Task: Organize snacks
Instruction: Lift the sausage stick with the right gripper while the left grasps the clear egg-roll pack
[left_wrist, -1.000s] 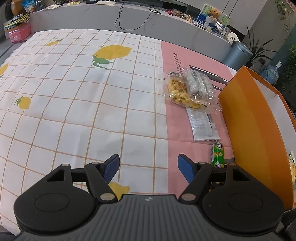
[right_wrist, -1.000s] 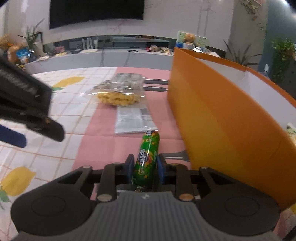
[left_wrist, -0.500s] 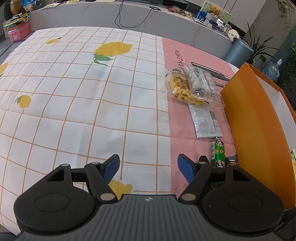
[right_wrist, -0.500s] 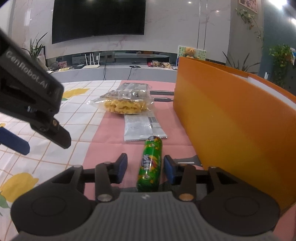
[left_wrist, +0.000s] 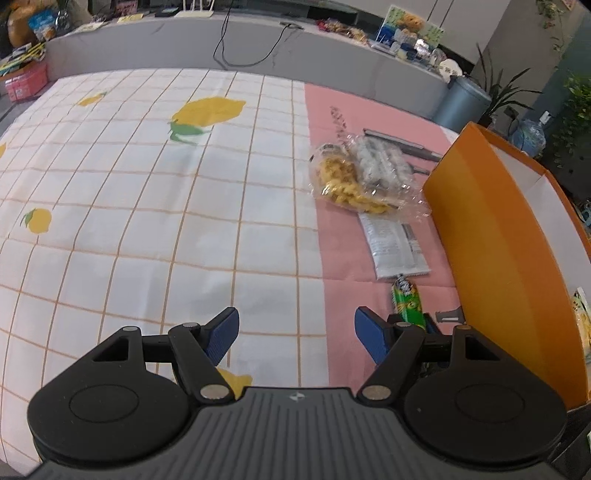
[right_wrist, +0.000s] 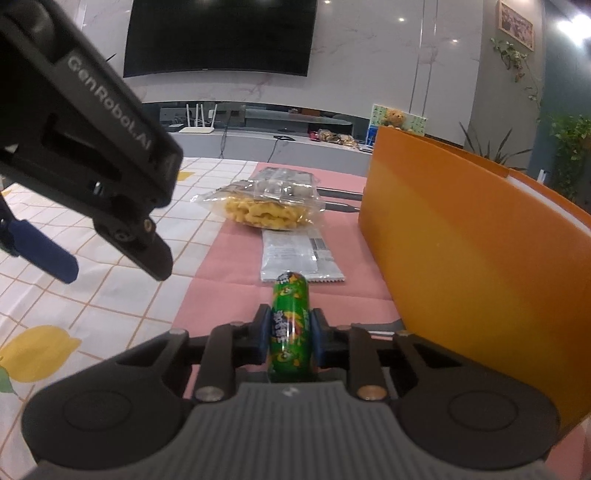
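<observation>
Green snack tube (right_wrist: 290, 325): now pinched by right gripper (right_wrist: 289, 334), jaws apart half a second ago; ready for orange box (right_wrist: 461, 258) at 2 o'clock. Left gripper (left_wrist: 295, 334) spread, idle.

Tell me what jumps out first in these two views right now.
The tall orange cardboard box fills the right side. The right gripper is shut on a green cylindrical snack tube beside it. Beyond lie a clear bag of yellow snacks and a silver flat packet; the left gripper hangs open, empty.
</observation>
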